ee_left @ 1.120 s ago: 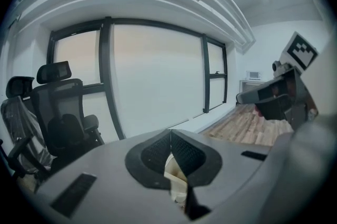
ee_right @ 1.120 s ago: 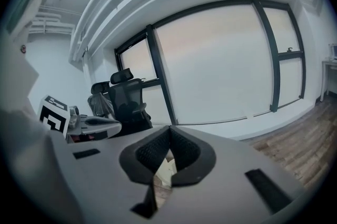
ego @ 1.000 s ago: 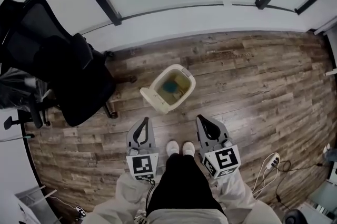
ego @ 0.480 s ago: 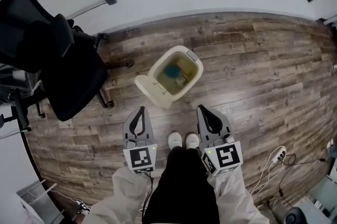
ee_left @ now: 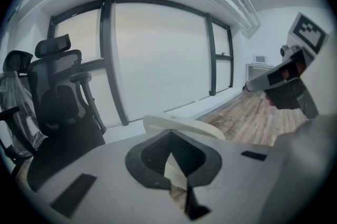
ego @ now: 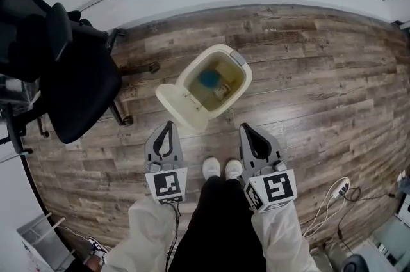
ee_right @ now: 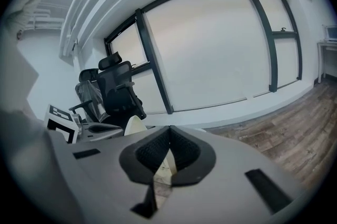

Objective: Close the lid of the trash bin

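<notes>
A cream trash bin (ego: 238, 90) stands on the wood floor, just ahead of my feet in the head view. Its lid (ego: 174, 104) is swung open and hangs off the near-left side. Something blue (ego: 208, 77) lies inside. My left gripper (ego: 168, 126) is shut and empty, its tip just below the lid. My right gripper (ego: 246, 128) is also shut and empty, near the bin's front right. In the left gripper view the lid's edge (ee_left: 179, 124) shows just beyond the shut left gripper (ee_left: 169, 136). In the right gripper view the lid (ee_right: 135, 126) rises left of the shut right gripper (ee_right: 169, 129).
A black office chair (ego: 70, 85) stands to the left of the bin, its wheeled base (ego: 131, 93) close to the lid. A white sill and windows run along the far wall. A power strip with cables (ego: 333, 192) lies at the lower right. My white shoes (ego: 221, 168) are between the grippers.
The bin has come nearer to both grippers and now sits lower in the head view. Both grippers have stayed shut, and the lid is still open.
</notes>
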Demonstrator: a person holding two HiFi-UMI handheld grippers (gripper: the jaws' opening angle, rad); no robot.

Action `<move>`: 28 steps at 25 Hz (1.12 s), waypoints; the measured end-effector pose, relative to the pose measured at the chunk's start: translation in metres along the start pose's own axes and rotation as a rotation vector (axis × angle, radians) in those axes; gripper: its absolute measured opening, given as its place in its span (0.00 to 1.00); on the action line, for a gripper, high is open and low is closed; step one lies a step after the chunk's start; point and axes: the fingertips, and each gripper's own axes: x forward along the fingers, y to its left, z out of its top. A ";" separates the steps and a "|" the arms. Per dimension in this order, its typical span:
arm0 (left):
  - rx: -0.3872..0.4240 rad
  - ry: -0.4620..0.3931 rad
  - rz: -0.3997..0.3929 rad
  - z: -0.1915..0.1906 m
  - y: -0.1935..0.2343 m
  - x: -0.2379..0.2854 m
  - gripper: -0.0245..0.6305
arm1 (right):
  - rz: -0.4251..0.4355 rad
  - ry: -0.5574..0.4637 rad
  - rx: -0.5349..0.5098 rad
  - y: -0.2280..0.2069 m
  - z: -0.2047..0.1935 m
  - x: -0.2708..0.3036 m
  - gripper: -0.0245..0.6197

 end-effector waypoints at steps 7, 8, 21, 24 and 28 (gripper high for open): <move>-0.032 0.048 0.002 -0.026 0.000 0.013 0.05 | -0.009 0.031 0.000 -0.007 -0.015 0.005 0.07; -0.037 0.054 0.001 -0.028 0.000 0.016 0.05 | -0.012 0.036 -0.003 -0.008 -0.016 0.006 0.07; -0.034 0.080 -0.030 -0.027 -0.011 0.032 0.05 | -0.045 0.043 0.007 -0.020 -0.012 -0.012 0.07; -0.028 0.084 -0.030 -0.024 -0.016 0.036 0.05 | -0.048 0.041 0.019 -0.030 -0.012 -0.011 0.07; -0.020 0.093 -0.025 -0.020 -0.021 0.046 0.05 | -0.034 0.040 0.027 -0.045 -0.012 0.001 0.07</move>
